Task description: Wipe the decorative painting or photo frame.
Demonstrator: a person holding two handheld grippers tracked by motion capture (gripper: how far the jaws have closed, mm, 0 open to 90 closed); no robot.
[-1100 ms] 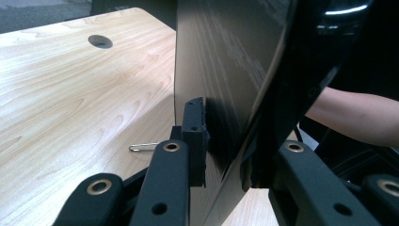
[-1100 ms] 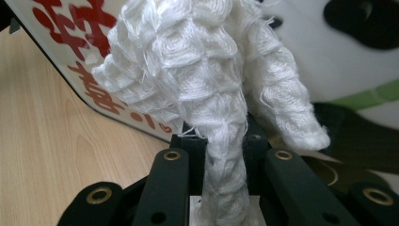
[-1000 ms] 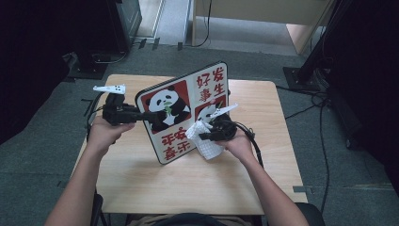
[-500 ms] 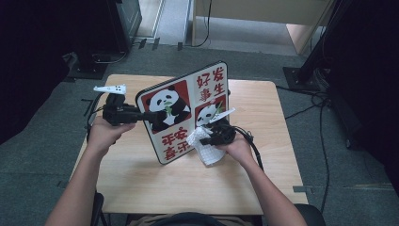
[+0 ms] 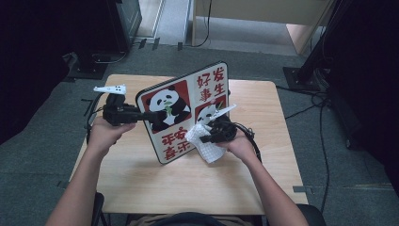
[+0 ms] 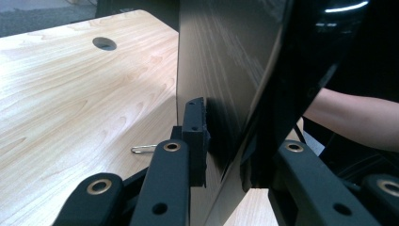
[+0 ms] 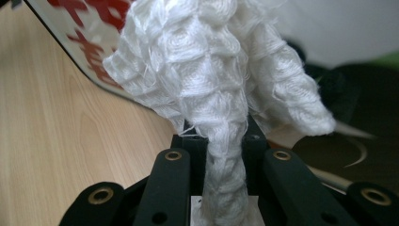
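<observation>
Because I'm wiping it, the glossy rounded-corner panda board with red Chinese characters (image 5: 186, 113) stands tilted on its lower edge near the middle of the light wooden table (image 5: 141, 183), printed face toward me. My left gripper (image 5: 146, 116) is clamped on the board's left edge; in the left gripper view the jaws pinch the thin panel (image 6: 226, 94) front and back, which props it so it can't slide or fall under pressure. My right gripper (image 5: 207, 139) is closed tight on a bunched white waffle-weave cloth (image 5: 203, 143); the right gripper view shows the cloth (image 7: 221, 94) squeezed between the jaws and fanning out ahead, so a soft wad, not the jaws, meets the surface. Cloth sits at the board's lower right, over the print. A small metal clip (image 6: 143, 149) lies on the table behind the board.
</observation>
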